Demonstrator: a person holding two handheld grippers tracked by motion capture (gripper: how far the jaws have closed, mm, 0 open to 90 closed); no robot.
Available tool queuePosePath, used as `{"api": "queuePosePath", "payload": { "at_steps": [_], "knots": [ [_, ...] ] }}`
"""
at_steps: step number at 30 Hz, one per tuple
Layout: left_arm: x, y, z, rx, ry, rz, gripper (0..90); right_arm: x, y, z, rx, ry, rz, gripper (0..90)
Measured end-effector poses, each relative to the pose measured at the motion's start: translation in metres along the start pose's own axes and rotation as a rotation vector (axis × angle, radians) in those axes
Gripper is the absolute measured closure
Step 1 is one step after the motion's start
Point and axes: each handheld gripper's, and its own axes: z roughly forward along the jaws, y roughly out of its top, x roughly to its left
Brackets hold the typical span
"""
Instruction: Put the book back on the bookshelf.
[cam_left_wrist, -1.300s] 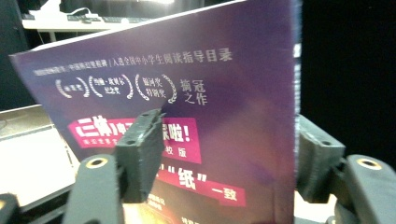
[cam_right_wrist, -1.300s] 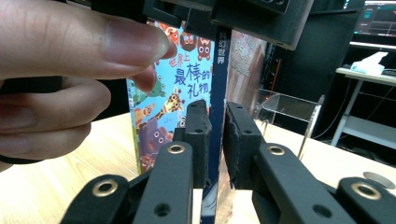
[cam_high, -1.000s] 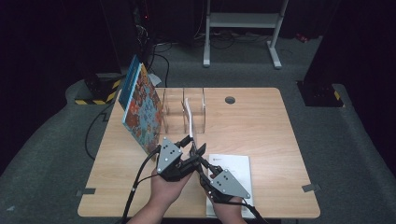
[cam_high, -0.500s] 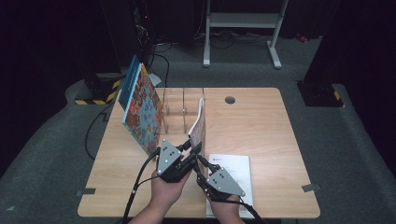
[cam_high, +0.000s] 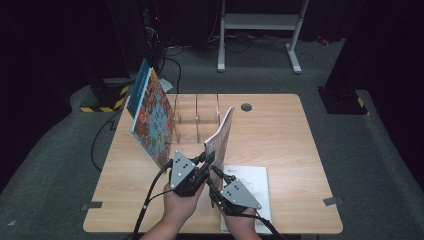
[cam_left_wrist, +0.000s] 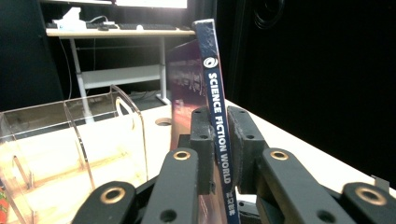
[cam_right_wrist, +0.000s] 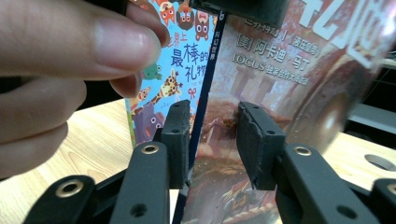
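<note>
I held the magazine (cam_high: 220, 137) upright on its edge over the counter (cam_high: 280, 145), spine (cam_left_wrist: 217, 116) running vertically, just right of the clear rack (cam_high: 196, 117). My left gripper (cam_left_wrist: 218, 154) fingers clamped that spine. My right gripper (cam_right_wrist: 212, 140) fingers straddled its lower edge, slightly apart.

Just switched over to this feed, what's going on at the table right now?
A person is standing a magazine upright on the table with both grippers. The left gripper is clamped on its spine, which reads SCIENCE FICTION WORLD. The right gripper straddles the spine lower down; whether it grips is unclear. A clear divider rack stands just behind, a colourful picture book leans at its left end, and a white booklet lies flat nearby.
</note>
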Motion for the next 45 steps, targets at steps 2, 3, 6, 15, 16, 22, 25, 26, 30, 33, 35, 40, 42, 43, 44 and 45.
{"api": "queuePosePath", "payload": {
  "at_steps": [2, 3, 6, 15, 16, 22, 25, 26, 30, 33, 35, 40, 42, 43, 44, 45],
  "knots": [
    [0.001, 0.0, 0.0, -0.008, 0.002, 0.005, 83.6, 0.0, 0.0, 0.0, 0.0, 0.015, 0.017, 62.3],
    [0.002, 0.0, 0.0, -0.014, 0.002, 0.004, 83.9, -0.001, 0.001, 0.001, -0.001, 0.047, 0.035, 62.2],
    [0.004, 0.0, -0.001, -0.016, 0.004, 0.02, 84.0, 0.0, 0.001, 0.001, -0.001, 0.058, 0.033, 61.0],
    [0.021, 0.002, -0.011, -0.046, 0.014, 0.014, 84.0, -0.011, 0.0, -0.009, 0.017, 0.051, 0.038, 61.4],
    [0.021, 0.002, -0.011, -0.046, 0.014, 0.014, 84.0, -0.011, 0.0, -0.009, 0.017, 0.051, 0.038, 61.4],
    [0.032, 0.003, -0.017, -0.06, 0.01, 0.02, 84.0, -0.031, -0.006, -0.022, 0.065, 0.004, 0.024, 61.6],
    [0.036, 0.004, -0.017, -0.07, 0.002, 0.021, 84.1, -0.036, -0.008, -0.026, 0.076, -0.008, 0.021, 61.7],
    [0.036, 0.005, -0.016, -0.073, 0.004, 0.022, 84.1, -0.04, -0.011, -0.029, 0.081, -0.02, 0.019, 61.8],
    [0.039, 0.011, -0.012, -0.08, 0.005, 0.038, 84.2, -0.052, -0.018, -0.038, 0.078, -0.052, 0.043, 62.2],
    [0.04, 0.016, -0.008, -0.085, 0.003, 0.048, 84.2, -0.058, -0.023, -0.039, 0.093, -0.067, 0.062, 62.4],
    [0.041, 0.018, -0.005, -0.089, -0.001, 0.041, 84.3, -0.059, -0.024, -0.04, 0.091, -0.075, 0.062, 62.6],
    [0.041, 0.022, 0.003, -0.11, -0.018, 0.034, 84.3, -0.063, -0.024, -0.041, 0.093, -0.083, 0.069, 62.9],
    [0.041, 0.023, 0.006, -0.116, -0.023, 0.042, 84.3, -0.064, -0.024, -0.042, 0.089, -0.088, 0.075, 63.1],
    [0.041, 0.023, 0.008, -0.116, -0.022, 0.045, 84.3, -0.065, -0.024, -0.042, 0.088, -0.09, 0.078, 63.2],
    [0.04, 0.023, 0.01, -0.119, -0.028, 0.046, 84.3, -0.066, -0.024, -0.043, 0.088, -0.094, 0.078, 63.3],
    [0.04, 0.022, 0.011, -0.12, -0.029, 0.05, 84.3, -0.066, -0.024, -0.043, 0.088, -0.094, 0.078, 63.3]
  ]
}}
